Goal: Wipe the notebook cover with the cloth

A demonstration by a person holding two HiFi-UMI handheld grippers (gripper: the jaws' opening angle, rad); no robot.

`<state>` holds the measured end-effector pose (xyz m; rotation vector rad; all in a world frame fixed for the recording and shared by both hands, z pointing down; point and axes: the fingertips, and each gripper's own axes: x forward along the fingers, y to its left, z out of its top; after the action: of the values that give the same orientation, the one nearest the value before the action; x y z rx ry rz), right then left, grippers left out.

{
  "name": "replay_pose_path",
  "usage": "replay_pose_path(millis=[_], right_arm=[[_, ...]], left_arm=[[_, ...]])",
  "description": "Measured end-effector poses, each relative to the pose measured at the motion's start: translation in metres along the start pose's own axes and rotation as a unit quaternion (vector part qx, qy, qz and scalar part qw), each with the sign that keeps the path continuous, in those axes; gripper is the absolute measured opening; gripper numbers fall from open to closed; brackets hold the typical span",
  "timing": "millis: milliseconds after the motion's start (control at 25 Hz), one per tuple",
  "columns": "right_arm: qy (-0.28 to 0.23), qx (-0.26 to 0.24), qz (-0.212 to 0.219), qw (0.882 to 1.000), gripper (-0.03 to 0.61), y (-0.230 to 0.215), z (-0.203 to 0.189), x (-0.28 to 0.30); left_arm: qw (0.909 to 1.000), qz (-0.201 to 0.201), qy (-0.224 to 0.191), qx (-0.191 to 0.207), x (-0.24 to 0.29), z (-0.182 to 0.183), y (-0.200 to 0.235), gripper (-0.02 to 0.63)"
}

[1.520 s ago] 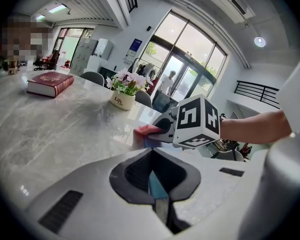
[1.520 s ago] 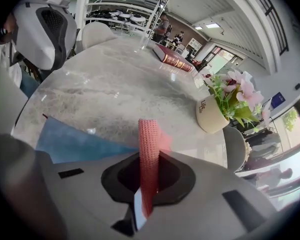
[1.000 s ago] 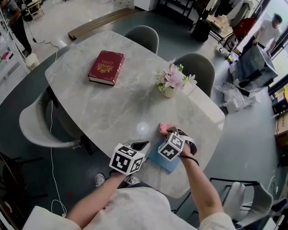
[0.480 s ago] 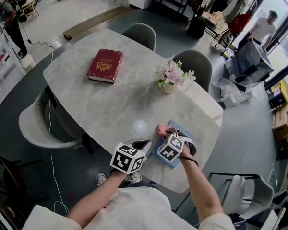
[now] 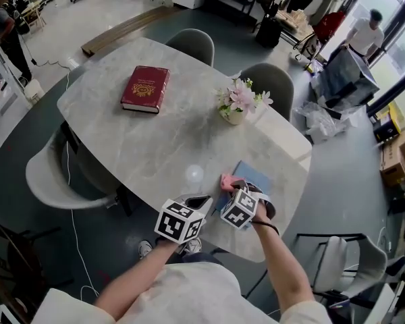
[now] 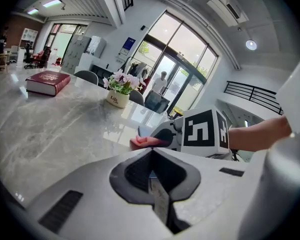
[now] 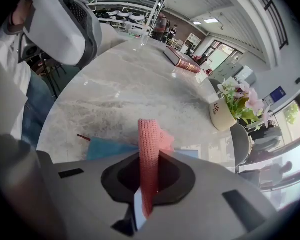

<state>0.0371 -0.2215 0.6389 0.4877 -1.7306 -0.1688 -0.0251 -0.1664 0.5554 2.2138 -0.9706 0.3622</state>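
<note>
**While cloth is at the cover: wipe looks begun, most of it left**

Since your right gripper (image 7: 146, 184) has its jaws pressed onto the pink cloth (image 7: 149, 149), the grasp part is done. The cloth stands as a folded strip between the jaws & a loose end sticks out in front. You find the notebook (image 5: 256, 174), w/ blue cover, flat on the table (image 5: 155, 140) near the right part of the near edge, just in front of you. In the head view the cloth sits at the left edge of the cover. In the right gripper view blue shows on both sides below it, so it is over the notebook. Whether it really presses on the cover I cannot tell.

Your left gripper (image 6: 157, 194) has its jaws together w/ nothing between them. It hovers just beside the right one, at the table edge, & seems not to touch the notebook.

My judgement re progress: the cloth is in hand & brought to the cover, so wiping is at most in its early part. The larger part of the cover, esp. the far & right side, lies bare beyond the cloth, and you need to pass over it. No stain or dust is visible, so how much is clean cannot be read. The red book (image 5: 145, 88) & flower pot (image 5: 233, 110) stand well apart, not in your way.
</note>
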Motion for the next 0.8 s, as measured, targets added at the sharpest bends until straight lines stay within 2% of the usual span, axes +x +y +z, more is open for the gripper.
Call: replay_pose_path(millis=[800], right_arm=[[0.007, 0.011, -0.002, 1.000, 0.015, 0.050, 0.004, -0.019]], left_arm=[[0.9996, -0.025, 0.011, 0.009, -0.023, -0.023, -0.006, 0.006]])
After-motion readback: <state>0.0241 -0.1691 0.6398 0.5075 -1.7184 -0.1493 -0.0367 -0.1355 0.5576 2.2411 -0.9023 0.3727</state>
